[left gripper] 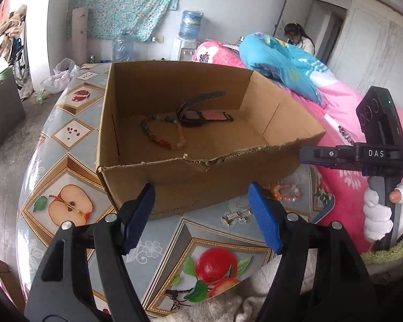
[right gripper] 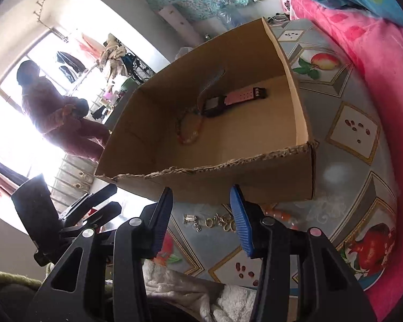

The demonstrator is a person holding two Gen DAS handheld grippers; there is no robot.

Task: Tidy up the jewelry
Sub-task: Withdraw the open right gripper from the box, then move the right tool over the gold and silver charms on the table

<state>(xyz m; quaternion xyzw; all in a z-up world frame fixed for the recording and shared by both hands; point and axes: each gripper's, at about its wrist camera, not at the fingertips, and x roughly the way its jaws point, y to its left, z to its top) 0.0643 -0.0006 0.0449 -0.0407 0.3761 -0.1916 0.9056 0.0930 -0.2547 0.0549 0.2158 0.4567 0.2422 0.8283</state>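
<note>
1. Both grippers hover low at the near edge of the table (left gripper: 67, 145), jaws spread wide and holding nothing: the left gripper (left gripper: 201, 217) and the right gripper (right gripper: 201, 220) each face the near wall of the cardboard box (left gripper: 190, 179).
2. Already inside the box lie a watch (left gripper: 201, 116) with a pink strap and a bead necklace (left gripper: 161, 139), touching each other near the box's middle.
3. Still outside, on the table just in front of the box's near wall, are an orange bead bracelet (left gripper: 287, 191) and a small heap of metal earrings (left gripper: 235, 218) (fine detail is hard to make out).
4. The earrings lie just beyond the left gripper's right finger; the bracelet sits further right, nearer the right gripper's side. In the right wrist view the earrings (right gripper: 215, 221) lie between its fingers, so that hand looks better placed.
5. The box wall stands right behind both pieces, leaving little room; a white cloth (right gripper: 174, 279) lies below the grippers.
</note>
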